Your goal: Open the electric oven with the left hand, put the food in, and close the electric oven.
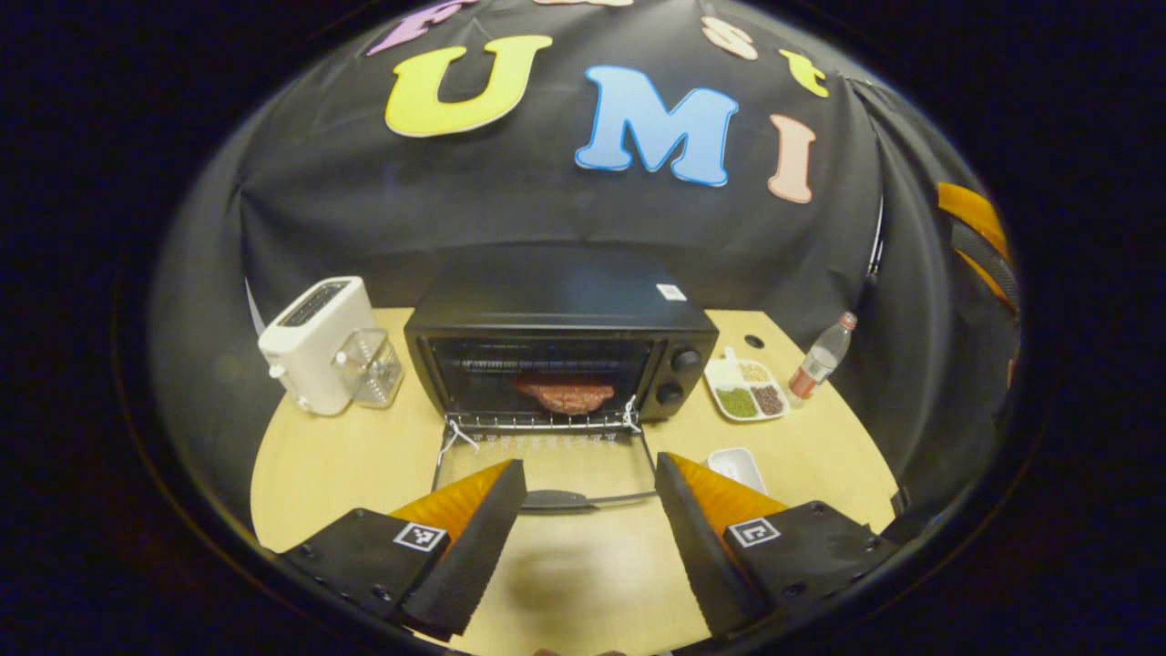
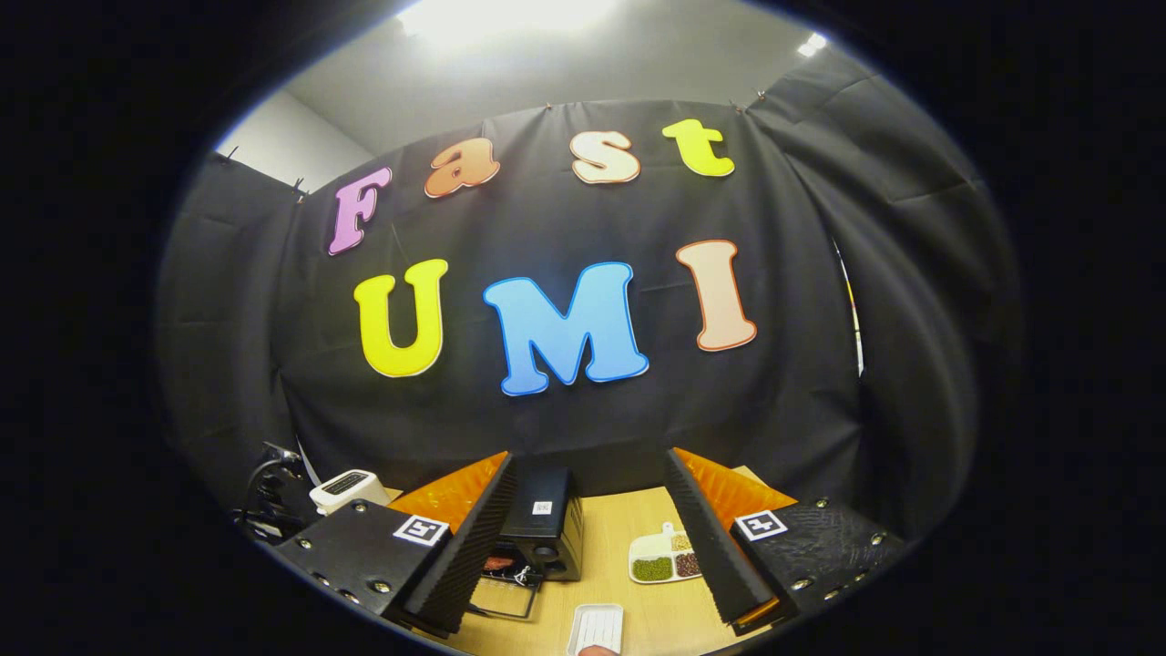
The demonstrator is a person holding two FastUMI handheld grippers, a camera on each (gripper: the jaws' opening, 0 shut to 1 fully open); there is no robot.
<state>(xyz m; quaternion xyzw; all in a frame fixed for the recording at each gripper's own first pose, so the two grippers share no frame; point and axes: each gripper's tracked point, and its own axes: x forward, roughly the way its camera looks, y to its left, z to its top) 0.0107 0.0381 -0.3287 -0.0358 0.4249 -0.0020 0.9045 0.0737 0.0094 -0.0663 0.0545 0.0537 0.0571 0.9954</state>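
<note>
You are facing the closing step: the food (image 1: 567,394) is lying on the rack inside the electric oven (image 1: 560,342), door (image 1: 547,466) hanging open at 12 o'clock. Both the left gripper (image 1: 590,538) and right gripper (image 2: 588,542) are spread, gripping nothing. Next, you're lifting the door handle (image 1: 557,499) to close it.

Toaster (image 1: 314,342) left; divided dish (image 1: 747,389) w/ maybe beans, bottle (image 1: 822,358), white tray (image 1: 736,466) right.
</note>
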